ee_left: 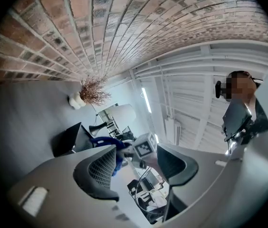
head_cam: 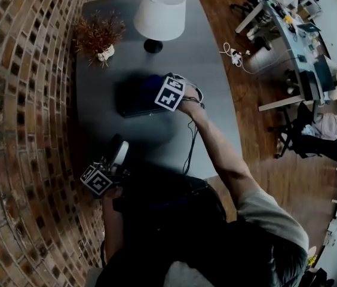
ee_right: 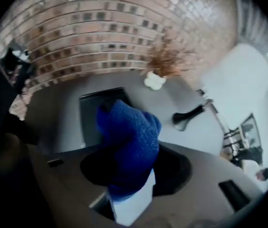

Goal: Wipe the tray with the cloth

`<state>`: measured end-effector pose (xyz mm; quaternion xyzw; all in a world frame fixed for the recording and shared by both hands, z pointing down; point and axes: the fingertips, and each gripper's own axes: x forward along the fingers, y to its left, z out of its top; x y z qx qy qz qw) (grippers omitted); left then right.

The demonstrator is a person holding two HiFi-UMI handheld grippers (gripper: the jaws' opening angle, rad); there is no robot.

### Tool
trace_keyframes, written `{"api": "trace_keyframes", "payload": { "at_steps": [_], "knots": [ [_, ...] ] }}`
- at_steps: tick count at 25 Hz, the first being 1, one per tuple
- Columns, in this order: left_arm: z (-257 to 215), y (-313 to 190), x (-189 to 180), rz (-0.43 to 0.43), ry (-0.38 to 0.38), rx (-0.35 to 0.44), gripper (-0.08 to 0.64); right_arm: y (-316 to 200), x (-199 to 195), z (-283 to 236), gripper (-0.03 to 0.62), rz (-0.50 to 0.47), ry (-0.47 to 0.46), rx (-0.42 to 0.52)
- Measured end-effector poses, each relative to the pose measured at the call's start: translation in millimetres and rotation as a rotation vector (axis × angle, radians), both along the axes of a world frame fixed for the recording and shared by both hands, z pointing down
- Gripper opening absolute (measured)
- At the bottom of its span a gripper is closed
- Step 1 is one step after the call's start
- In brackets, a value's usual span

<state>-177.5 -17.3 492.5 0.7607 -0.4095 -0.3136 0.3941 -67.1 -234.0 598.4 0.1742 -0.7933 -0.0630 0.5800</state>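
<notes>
The dark rectangular tray (head_cam: 129, 103) lies flat in the middle of the grey table (head_cam: 216, 118), close to the brick wall (head_cam: 19, 100). From the tray, a lamp with a white fabric shade (head_cam: 161, 12) stands at about one o'clock. A small white vase of dried rust-coloured twigs (head_cam: 100, 37) sits at about eleven o'clock. Both are well apart from the tray.

The right gripper (head_cam: 156, 88) is held out over the tray's right half, pointing steeply down, with its marker cube on top. Its claw is pinching the bright blue knitted cloth (ee_right: 127, 137), which bunches up thick between the jaws and bulges out past their tips. In the right gripper view the cloth hangs in front of the tray's right edge. I cannot tell whether it actually touches the tray's surface.

The left gripper (head_cam: 119, 153) is at about seven o'clock from the tray, by the table's near edge and well clear of the tray. It points roughly level across the table, its jaws are spread, and nothing is between them. In the left gripper view the cloth and the other gripper's cube show in that gap, farther along the table.

A white cable and plug strip (head_cam: 234, 55) lie on the wooden floor at about two o'clock.
</notes>
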Motion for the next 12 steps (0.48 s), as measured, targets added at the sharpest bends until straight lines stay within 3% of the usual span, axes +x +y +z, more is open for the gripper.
{"api": "trace_keyframes", "payload": {
  "at_steps": [2,4,12],
  "knots": [
    [-2.7,-1.0,2.7,0.006,-0.002,0.007,0.255,-52.5,9.7,-7.4,0.19,0.121,-0.042,0.092],
    [-4.3,-0.6,3.1,0.007,-0.006,0.009,0.255,-64.8,17.9,12.7,0.19,0.138,-0.014,0.053],
    [7.6,-1.2,-7.7,-0.012,-0.03,-0.027,0.247,17.1,29.8,38.5,0.166,-0.064,0.151,0.061]
  ]
}}
